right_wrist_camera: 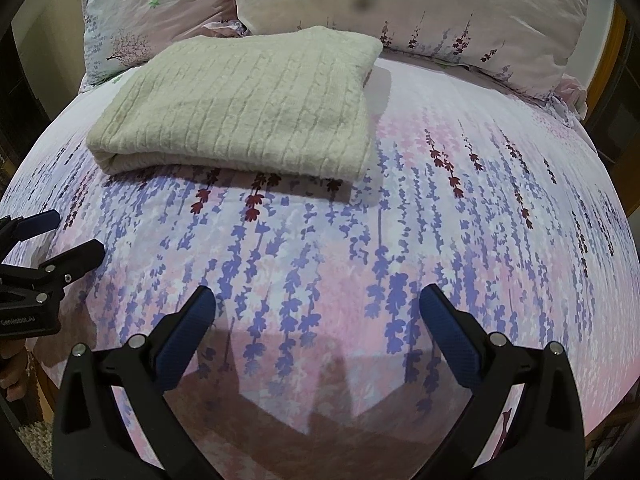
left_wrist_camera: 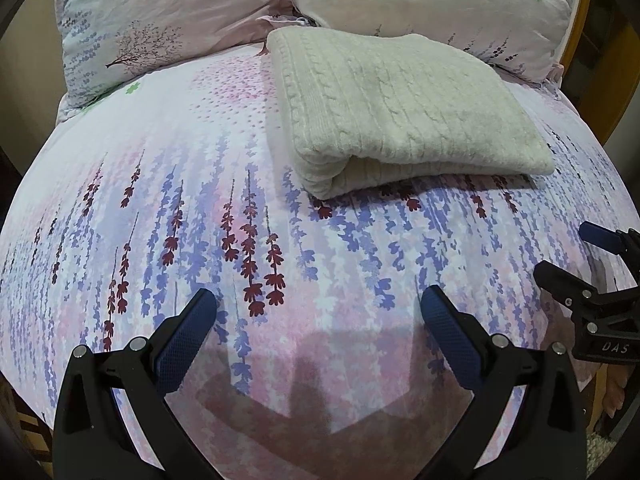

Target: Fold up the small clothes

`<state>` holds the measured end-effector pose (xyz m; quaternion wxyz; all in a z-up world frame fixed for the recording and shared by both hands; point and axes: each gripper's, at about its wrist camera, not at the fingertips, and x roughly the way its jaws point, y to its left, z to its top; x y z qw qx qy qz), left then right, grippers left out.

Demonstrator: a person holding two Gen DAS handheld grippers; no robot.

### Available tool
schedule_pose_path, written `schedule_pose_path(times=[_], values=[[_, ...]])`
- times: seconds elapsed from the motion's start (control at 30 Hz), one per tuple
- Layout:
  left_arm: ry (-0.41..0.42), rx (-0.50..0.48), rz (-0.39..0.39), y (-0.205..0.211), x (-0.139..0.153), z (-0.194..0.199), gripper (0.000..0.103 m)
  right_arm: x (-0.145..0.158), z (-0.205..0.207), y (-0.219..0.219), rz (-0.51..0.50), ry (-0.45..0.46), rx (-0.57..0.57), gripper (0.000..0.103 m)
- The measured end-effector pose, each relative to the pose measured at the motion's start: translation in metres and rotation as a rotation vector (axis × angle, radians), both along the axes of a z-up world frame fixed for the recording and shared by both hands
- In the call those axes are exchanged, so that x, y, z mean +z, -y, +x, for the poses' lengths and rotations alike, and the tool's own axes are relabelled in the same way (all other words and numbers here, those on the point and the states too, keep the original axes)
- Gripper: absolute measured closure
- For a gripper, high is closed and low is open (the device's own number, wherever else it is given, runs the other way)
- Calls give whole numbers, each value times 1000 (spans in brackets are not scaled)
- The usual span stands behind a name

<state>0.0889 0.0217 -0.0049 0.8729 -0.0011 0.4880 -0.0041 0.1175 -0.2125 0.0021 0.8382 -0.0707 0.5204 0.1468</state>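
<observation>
Nearest to me in the left wrist view, the left gripper (left_wrist_camera: 318, 304) fills the bottom of the frame, its blue-padded fingers (left_wrist_camera: 186, 344) spread wide w/ nothing between them but bedsheet (left_wrist_camera: 120, 160). I see its shadow on the sheet just ahead, lower centre. Same story in the right wrist view: right gripper (right_wrist_camera: 318, 302) at the bottom, pads far apart, holding nothing, shadow below centre.

Each cam catches the other tool. At the right edge of the left view I get the right gripper's black frame w/ one blue pad poking in at mid height. At the left edge of the right view the left gripper shows the same way, black arm and a blue pad — both apart from the garment.

The sheet is pale pink and white w/ hanging purple and dark red flower sprigs, running from the bottom up past mid frame in both views.

Further out sits the folded cream sweater (left_wrist_camera: 404, 112), cable-knit, lying flat on the sheet. In the left view it's upper right of centre, rolled fold edge facing me. In the right view it (right_wrist_camera: 248, 108) is upper left of centre, fold edge also toward the cam. It looks tidy, a roughly rectangular bundle.

Farthest back, two pillows (left_wrist_camera: 160, 20) in matching floral cases lean along the top — the sweater's far edge sits just below them. In the right view the bigger pillow (right_wrist_camera: 440, 8) spans the upper right.
</observation>
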Motion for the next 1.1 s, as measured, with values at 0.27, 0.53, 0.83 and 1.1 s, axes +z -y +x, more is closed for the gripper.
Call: schedule_pose_path(times=[0.27, 0.53, 0.83, 1.1], values=[[2, 4, 2, 0, 0, -1, 1, 0, 0, -1, 0, 0, -2, 2], [4, 4, 3, 0, 0, -1, 1, 0, -1, -1, -1, 1, -7, 2], [4, 5, 3, 1, 0, -1, 1, 0, -1, -1, -1, 1, -9, 2], [4, 4, 3, 1, 0, -1, 1, 0, -1, -1, -1, 1, -10, 2]])
